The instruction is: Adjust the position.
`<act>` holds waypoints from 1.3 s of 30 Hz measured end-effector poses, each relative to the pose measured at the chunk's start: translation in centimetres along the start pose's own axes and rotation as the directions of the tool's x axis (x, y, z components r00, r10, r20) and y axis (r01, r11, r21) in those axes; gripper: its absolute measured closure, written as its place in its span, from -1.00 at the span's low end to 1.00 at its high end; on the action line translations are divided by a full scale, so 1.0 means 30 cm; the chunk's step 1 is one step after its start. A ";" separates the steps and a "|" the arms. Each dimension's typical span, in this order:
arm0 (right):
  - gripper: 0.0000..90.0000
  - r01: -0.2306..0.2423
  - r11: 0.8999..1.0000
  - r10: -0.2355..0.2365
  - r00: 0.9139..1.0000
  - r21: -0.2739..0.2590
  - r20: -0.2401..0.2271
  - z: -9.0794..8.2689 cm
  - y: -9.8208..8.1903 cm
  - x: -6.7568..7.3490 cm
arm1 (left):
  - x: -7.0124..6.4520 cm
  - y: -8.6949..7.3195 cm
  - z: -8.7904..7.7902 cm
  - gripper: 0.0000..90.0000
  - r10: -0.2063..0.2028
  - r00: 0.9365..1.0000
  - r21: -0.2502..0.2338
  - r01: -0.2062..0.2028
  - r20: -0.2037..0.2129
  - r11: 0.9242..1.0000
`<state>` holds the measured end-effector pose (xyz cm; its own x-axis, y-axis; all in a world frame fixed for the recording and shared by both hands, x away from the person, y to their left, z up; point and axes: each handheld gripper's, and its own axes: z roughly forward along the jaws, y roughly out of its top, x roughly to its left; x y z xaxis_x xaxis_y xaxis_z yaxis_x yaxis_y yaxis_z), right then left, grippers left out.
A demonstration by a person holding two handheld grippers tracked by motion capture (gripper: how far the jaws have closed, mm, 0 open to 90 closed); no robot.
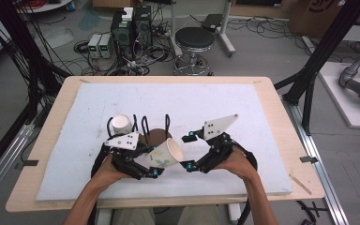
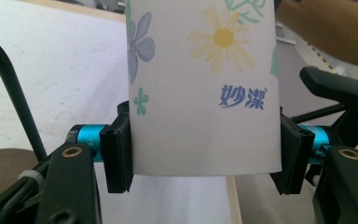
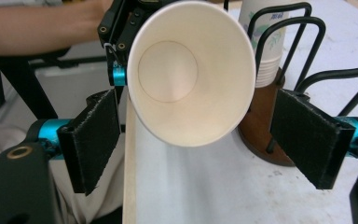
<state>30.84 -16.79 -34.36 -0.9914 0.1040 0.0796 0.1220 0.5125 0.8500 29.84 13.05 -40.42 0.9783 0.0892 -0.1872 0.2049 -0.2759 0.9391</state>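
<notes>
1. Left gripper (image 1: pixel 155 172): held in the person's left hand (image 1: pixel 107 169) near the front edge of the table; its two black jaws are clamped on the base end of a white paper cup printed with flowers and blue lettering (image 1: pixel 165 153). In the left gripper view the pads press both sides of the cup (image 2: pixel 205 88) close to its bottom edge.
2. The flowered cup lies tilted on its side above the white foam mat (image 1: pixel 243 108), its open mouth turned toward the right gripper (image 1: pixel 187 151).
3. Right gripper: held in the person's right hand (image 1: pixel 238 163); its jaws stand wide apart and grip nothing. In the right gripper view the cup's open mouth (image 3: pixel 191 74) sits between the two felt-faced pads (image 3: pixel 92 137), clear of both.
4. Cup holder: a round brown wooden base (image 1: pixel 157 136) with upright black wire loops (image 1: pixel 167 123), standing on the mat just behind the two grippers.
5. Stack of white paper cups (image 1: pixel 122 124): rests in the holder at its left side, mouth tilted up.
6. Light wooden table (image 1: pixel 281 136): carries the mat; a black round stool (image 1: pixel 195 39) stands on the floor beyond it.
</notes>
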 end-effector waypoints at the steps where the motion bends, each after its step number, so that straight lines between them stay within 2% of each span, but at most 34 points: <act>1: -0.62 -0.009 0.999 0.009 1.000 -0.032 -0.007 0.006 -0.015 -0.001 | 0.003 -0.003 -0.003 -0.20 0.002 1.000 -0.036 -0.001 0.003 0.999; 2: -0.62 -0.014 0.999 0.013 1.000 -0.044 -0.008 0.008 -0.019 -0.002 | 0.003 -0.003 -0.003 -0.20 0.002 1.000 -0.036 -0.001 0.003 0.999; 4: -0.62 -0.022 0.997 0.021 1.000 -0.068 -0.016 0.015 -0.029 -0.003 | 0.006 -0.003 -0.007 -0.20 0.010 1.000 -0.067 -0.010 0.008 0.998; 5: -0.62 -0.022 0.997 0.021 1.000 -0.068 -0.016 0.015 -0.029 -0.003 | 0.006 -0.003 -0.008 -0.20 0.006 1.000 -0.090 -0.005 0.013 0.996; 6: -0.62 -0.024 0.996 0.022 0.999 -0.091 -0.029 0.023 -0.038 -0.006 | 0.006 -0.003 -0.011 -0.20 0.009 1.000 -0.119 -0.007 0.018 0.993; 7: -0.62 -0.030 0.994 0.027 0.999 -0.101 -0.032 0.027 -0.042 -0.007 | 0.005 -0.002 -0.011 -0.20 0.010 1.000 -0.123 -0.007 0.018 0.992; 12: -0.62 -0.048 0.991 0.040 0.997 -0.126 -0.058 0.049 -0.051 -0.013 | 0.006 -0.004 -0.005 -0.20 0.017 1.000 -0.129 -0.014 0.022 0.992; 23: -0.62 -0.041 0.986 0.025 0.994 -0.161 -0.102 0.102 -0.040 -0.021 | 0.004 0.000 0.041 -0.20 0.032 0.998 -0.131 -0.025 0.050 0.991; 35: -0.62 -0.048 0.981 0.023 0.990 -0.185 -0.136 0.115 -0.036 -0.023 | 0.003 0.000 0.054 -0.20 0.046 0.998 -0.137 -0.039 0.048 0.990; 39: -0.54 -0.043 0.980 0.014 0.989 -0.193 -0.147 0.118 -0.035 -0.023 | 0.005 0.001 0.059 -0.20 0.047 0.998 -0.134 -0.040 0.049 0.990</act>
<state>31.57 -14.38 -37.14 -0.9858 -0.0149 0.1672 0.1528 0.3334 0.9303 30.03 11.37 -40.94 0.9872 0.0287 -0.1567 0.1592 -0.1487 0.9760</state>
